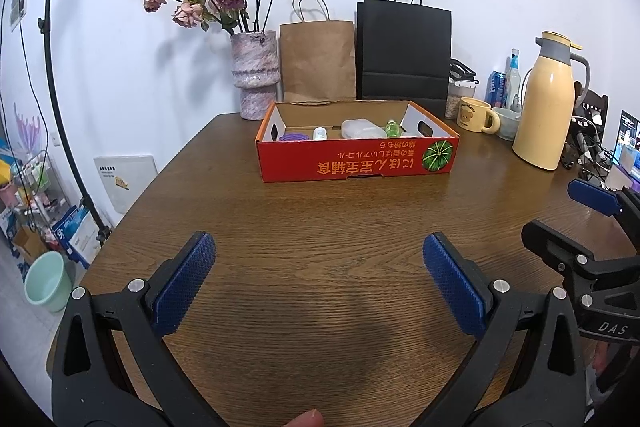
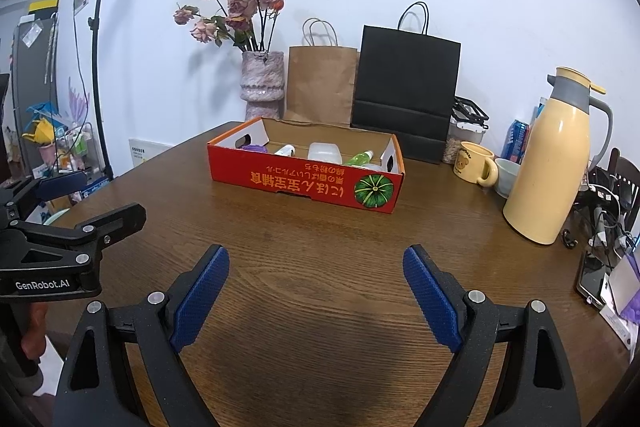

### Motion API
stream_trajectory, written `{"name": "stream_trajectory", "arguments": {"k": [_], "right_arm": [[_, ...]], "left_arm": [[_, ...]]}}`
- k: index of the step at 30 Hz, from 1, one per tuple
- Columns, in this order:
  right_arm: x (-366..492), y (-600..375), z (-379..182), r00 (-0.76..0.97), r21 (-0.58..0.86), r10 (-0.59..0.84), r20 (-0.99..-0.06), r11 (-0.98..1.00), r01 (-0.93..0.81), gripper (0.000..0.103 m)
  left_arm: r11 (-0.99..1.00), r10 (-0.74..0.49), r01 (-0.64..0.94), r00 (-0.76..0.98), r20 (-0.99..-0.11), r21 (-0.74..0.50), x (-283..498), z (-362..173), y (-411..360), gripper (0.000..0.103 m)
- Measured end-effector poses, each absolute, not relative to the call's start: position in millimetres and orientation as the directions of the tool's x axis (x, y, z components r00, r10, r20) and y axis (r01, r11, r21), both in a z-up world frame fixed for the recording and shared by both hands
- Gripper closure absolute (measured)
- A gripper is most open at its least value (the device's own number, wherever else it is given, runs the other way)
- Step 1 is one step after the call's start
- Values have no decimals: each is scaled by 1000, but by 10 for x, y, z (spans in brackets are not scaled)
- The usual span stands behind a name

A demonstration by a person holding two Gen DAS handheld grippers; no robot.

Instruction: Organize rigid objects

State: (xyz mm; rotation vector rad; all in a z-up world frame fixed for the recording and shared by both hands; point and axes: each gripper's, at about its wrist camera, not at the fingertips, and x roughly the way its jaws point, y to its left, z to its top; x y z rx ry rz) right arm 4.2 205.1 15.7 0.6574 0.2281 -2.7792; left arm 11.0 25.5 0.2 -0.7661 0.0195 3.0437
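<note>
Well beyond both open grippers, red box.

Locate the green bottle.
The green bottle lies inside the red box, at its right end beside the clear container, mid-table in both views.

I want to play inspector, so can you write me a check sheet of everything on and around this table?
Surface: brown wooden table, bare in front of both grippers.
Job's things: red cardboard box holding a purple item, white bottle, clear container and green bottle.
Clutter: flower vase, brown bag, black bag, bear mug, yellow jug, phone.
Grippers: left gripper and right gripper open, empty, above the table.
Cables: tangle at the table's right edge.
Surroundings: white wall, light stand, green bucket on the floor.
</note>
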Motion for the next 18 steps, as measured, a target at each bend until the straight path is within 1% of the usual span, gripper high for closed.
{"name": "stream_trajectory", "arguments": {"k": [18], "right_arm": [[8,2026,121,-853,-87,-229,-469,-949,302,10]], "left_arm": [[-1000,3,-3,-875,-484,-2,67,-13,236,0]]}}
